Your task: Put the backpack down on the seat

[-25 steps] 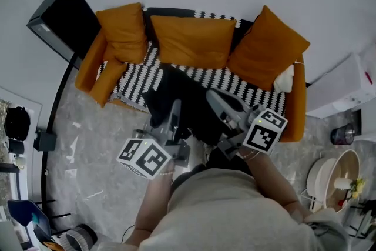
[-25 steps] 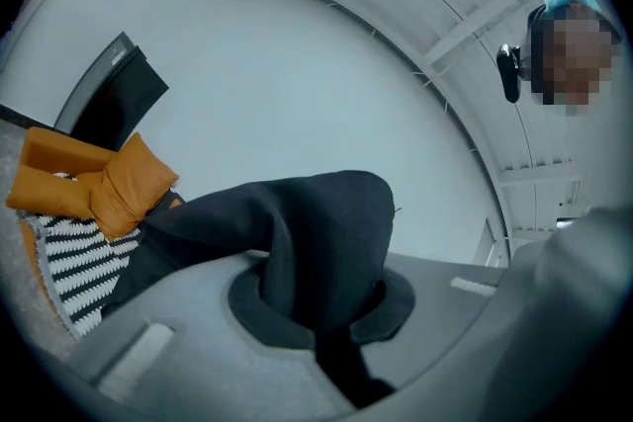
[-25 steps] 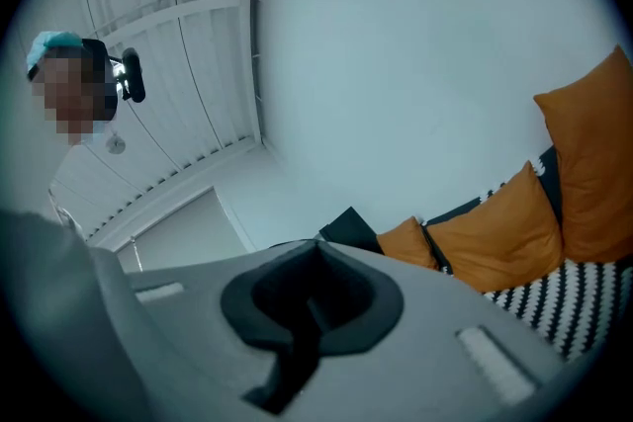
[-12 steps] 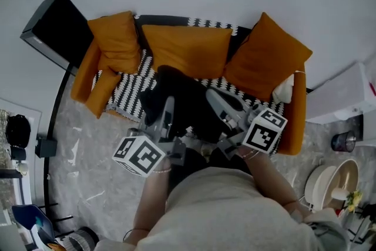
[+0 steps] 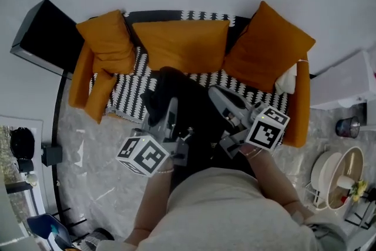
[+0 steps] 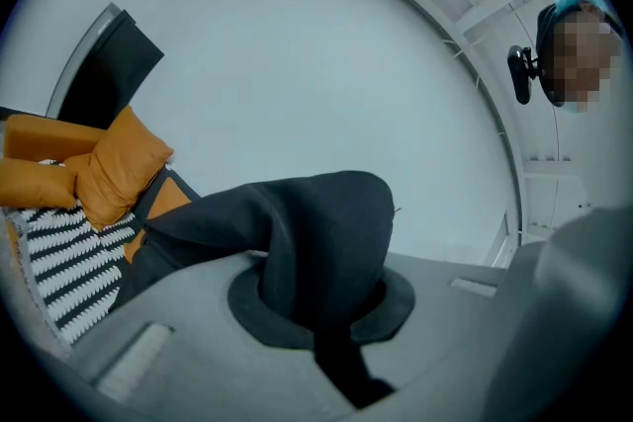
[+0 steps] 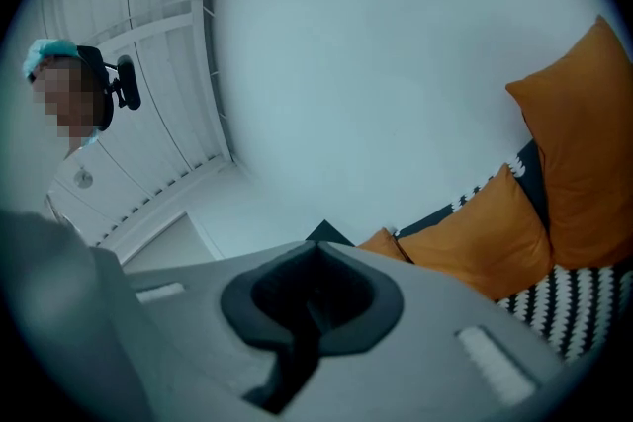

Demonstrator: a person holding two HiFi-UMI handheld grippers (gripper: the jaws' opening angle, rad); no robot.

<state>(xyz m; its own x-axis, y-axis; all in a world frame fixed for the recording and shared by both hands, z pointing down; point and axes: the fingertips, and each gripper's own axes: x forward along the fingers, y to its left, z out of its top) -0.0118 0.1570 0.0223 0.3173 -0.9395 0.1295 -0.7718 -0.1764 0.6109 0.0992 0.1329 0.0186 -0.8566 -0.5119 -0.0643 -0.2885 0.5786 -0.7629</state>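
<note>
A black backpack (image 5: pixel 183 100) hangs between my two grippers above the front of the sofa's black-and-white striped seat (image 5: pixel 126 94). Its top reaches toward the middle orange cushion (image 5: pixel 182 44). My left gripper (image 5: pixel 171 106) is shut on a fold of the backpack's black fabric (image 6: pixel 321 232), which bulges out past the jaws of the left gripper (image 6: pixel 318 287). My right gripper (image 5: pixel 217 95) lies against the bag's right side. In the right gripper view, the right gripper (image 7: pixel 315 260) has its jaws closed, with dark material filling the slit between them.
Orange cushions stand at the sofa's left (image 5: pixel 110 44) and right (image 5: pixel 267 47). A black cabinet (image 5: pixel 44 32) sits left of the sofa, a white unit (image 5: pixel 346 88) and a metal cup (image 5: pixel 345 126) to its right. A white stand (image 5: pixel 335 176) is on the marble floor.
Both grippers have carried the backpack forward and slightly down, further over the striped seat and closer to the back cushions. Neither grip has changed.
</note>
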